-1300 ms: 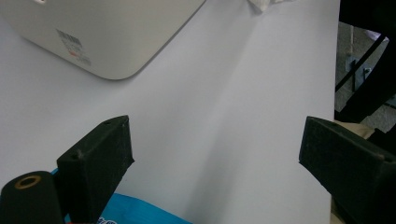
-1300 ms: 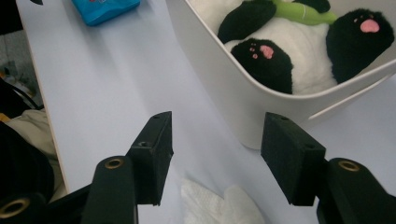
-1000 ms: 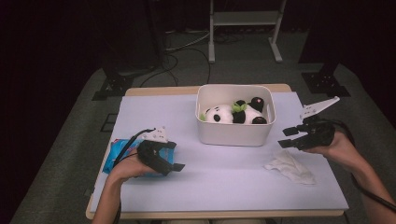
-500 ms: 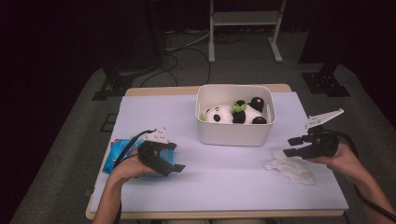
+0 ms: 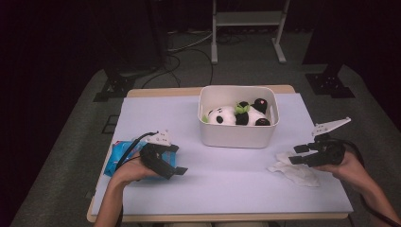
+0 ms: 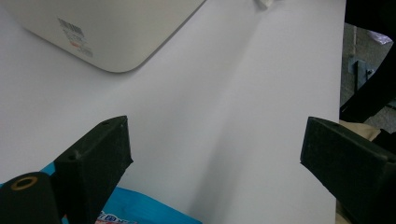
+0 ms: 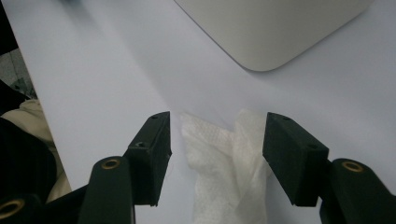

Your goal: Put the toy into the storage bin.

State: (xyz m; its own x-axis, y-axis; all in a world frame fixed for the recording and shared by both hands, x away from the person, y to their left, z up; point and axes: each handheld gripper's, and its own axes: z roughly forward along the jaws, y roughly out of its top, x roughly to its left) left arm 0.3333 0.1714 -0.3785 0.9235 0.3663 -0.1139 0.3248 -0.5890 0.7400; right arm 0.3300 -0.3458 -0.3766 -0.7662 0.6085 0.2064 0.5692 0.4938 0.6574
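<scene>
A crumpled white tissue (image 5: 294, 170) lies on the table at the right; in the right gripper view the tissue (image 7: 224, 163) sits between and below the two open jaws. My right gripper (image 5: 295, 155) hovers over the tissue's near end, open, holding nothing. My left gripper (image 5: 174, 161) rests open at the table's left, beside a blue wipes packet (image 5: 119, 156), whose corner (image 6: 140, 212) peeks below the left jaw. A white bin (image 5: 238, 135) in the middle holds a panda plush (image 5: 236, 115).
The bin's rounded corner (image 6: 107, 42) appears ahead in the left gripper view and again, as the bin (image 7: 275, 32), in the right gripper view. The light tabletop (image 5: 227, 179) stretches between the two hands. Dark stands and cables (image 5: 189, 45) lie on the floor beyond the table.
My right gripper has come down and toward the person, from beside the bin to just over the white tissue. The left gripper has stayed where it was.
</scene>
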